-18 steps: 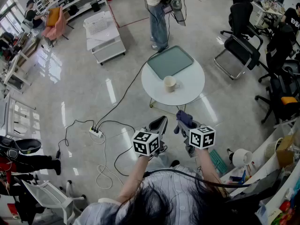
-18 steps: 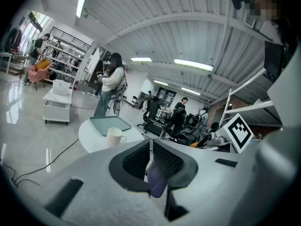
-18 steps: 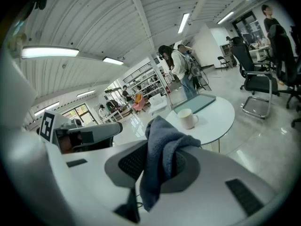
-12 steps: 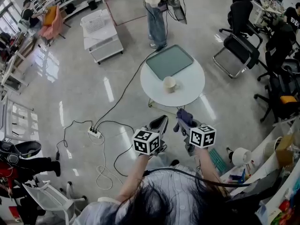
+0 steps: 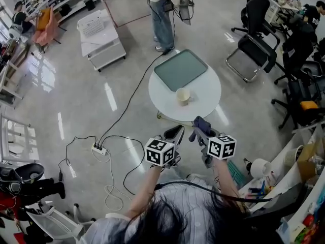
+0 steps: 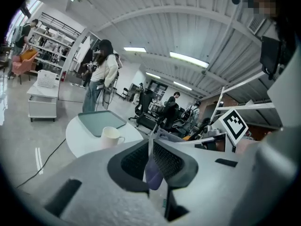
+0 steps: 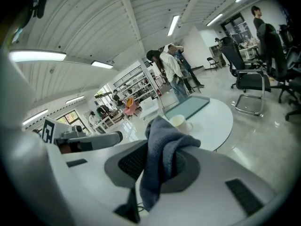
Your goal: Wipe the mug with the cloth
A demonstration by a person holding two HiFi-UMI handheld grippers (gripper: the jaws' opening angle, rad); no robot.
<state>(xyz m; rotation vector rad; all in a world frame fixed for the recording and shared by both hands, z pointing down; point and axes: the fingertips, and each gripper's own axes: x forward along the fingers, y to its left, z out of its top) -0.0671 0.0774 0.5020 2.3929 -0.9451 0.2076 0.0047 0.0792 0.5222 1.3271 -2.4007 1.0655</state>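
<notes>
Office floor, glossy grey, with a round white table in the middle. Mug stands upright near the table's centre, just beside the near edge of a green tray that lies toward the far edge. Nothing touches the mug. Both grippers are held off the table's near edge, over the floor, side by side. Left gripper: jaws together, no object gripped; a small purplish patch sits low at their seam, can't tell what. Right gripper: jaws clamped on the blue-grey cloth, which bunches above the pads and hangs below them. A person stands beyond the table's far edge. Office chairs to the right, power strip on the floor at left.
</notes>
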